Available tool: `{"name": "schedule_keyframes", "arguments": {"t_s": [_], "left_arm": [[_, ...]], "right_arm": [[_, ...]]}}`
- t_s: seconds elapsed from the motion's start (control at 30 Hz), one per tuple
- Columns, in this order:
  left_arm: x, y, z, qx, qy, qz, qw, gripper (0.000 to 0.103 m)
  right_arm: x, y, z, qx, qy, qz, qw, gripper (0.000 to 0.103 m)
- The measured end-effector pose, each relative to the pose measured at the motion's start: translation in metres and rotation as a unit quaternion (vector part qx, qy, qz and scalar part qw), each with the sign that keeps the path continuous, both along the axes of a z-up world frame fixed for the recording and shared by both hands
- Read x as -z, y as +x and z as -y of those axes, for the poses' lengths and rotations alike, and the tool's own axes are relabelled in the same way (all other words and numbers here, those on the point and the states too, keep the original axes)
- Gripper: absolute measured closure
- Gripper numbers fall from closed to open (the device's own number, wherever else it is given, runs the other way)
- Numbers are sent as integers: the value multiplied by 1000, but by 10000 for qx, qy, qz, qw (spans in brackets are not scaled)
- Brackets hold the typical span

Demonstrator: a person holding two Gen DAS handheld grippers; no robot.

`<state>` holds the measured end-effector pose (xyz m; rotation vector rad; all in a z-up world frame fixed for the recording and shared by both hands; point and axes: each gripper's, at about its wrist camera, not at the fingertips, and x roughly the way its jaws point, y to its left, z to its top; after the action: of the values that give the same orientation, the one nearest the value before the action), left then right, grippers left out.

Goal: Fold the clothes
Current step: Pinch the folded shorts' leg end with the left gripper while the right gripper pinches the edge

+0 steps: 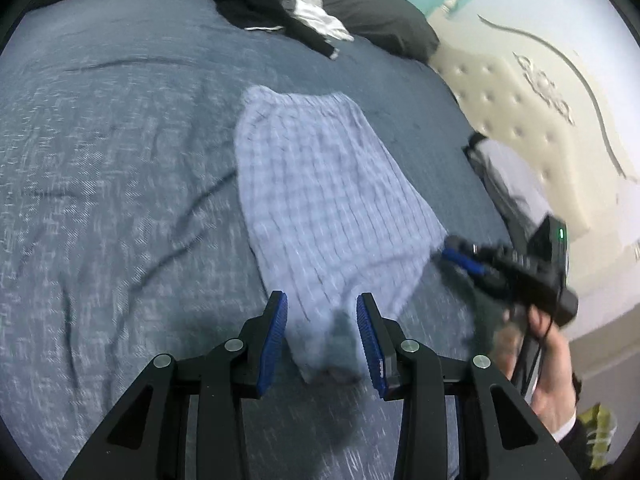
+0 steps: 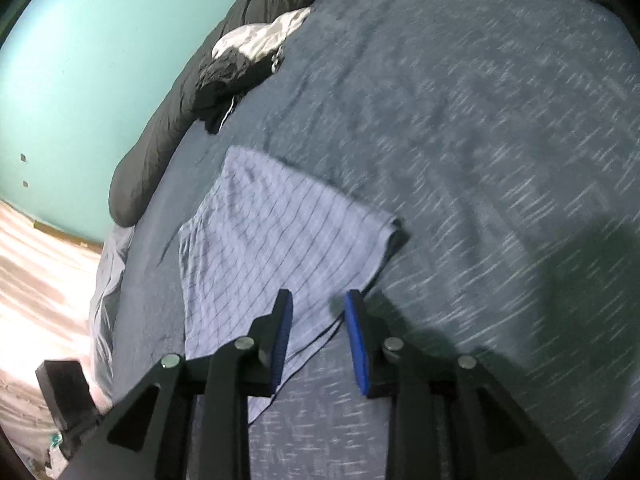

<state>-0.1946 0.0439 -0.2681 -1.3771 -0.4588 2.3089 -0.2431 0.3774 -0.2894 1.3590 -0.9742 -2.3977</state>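
A light checked garment, already folded into a narrow shape, is spread on the bed. Its near corner is seen between the parted pads of the left gripper, though a grip cannot be confirmed. The right gripper is held open just over the garment's near edge, nothing pinched. If only one layer is caught, the fold may be dragged open; blur suggests haste.

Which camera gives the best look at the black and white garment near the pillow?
The left wrist view: the black and white garment lies whole and unblocked at the top, beside the dark pillow. The right wrist view shows it smaller and bunched at an angle, still recognisable.
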Motion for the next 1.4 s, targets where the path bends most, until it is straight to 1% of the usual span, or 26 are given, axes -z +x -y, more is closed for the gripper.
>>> {"name": "schedule_keyframes", "arguments": {"t_s": [0.2,0.3,0.37,0.47,0.53,0.7,0.83,0.9,0.93,0.97,1.03,1.17,1.27,1.4], "left_arm": [[2,15,-16,212,-242,-88,9994,63],[6,16,-22,320,-370,-71,9988,63],[8,17,-25,386,-464,-81,9981,63],[10,18,-28,441,-602,-120,9971,63],[14,17,-29,440,-670,-113,9967,63],[16,18,-30,481,-718,-151,9961,63],[15,18,-26,440,-664,-165,9967,64],[12,18,-25,444,-618,-190,9969,67],[11,19,-24,446,-601,-202,9970,69],[10,19,-24,451,-602,-215,9969,75],[10,18,-23,464,-598,-228,9969,84],[13,17,-24,488,-519,-172,9973,94],[14,19,-25,524,-533,-196,9970,98],[11,19,-23,552,-489,-233,9970,99]], "right_arm": [[-7,-6,-18,189,90,-153,9997,76],[-5,-11,-24,364,55,-90,9993,76],[-6,-14,-25,381,124,-90,9992,76],[-8,-17,-22,289,372,-117,9988,76],[-6,-18,-20,244,403,-94,9988,76],[-5,-22,-15,169,527,-108,9984,76],[-3,-22,-14,154,649,-158,9976,76],[-2,-23,-16,172,640,-162,9977,79],[-1,-24,-17,183,631,-161,9977,84],[0,-24,-18,197,615,-154,9978,89],[2,-24,-19,199,530,-149,9983,93],[1,-23,-21,187,390,-225,9988,99],[-4,-21,-23,239,358,-329,9985,101],[-10,-18,-26,281,322,-424,9982,101]]}}
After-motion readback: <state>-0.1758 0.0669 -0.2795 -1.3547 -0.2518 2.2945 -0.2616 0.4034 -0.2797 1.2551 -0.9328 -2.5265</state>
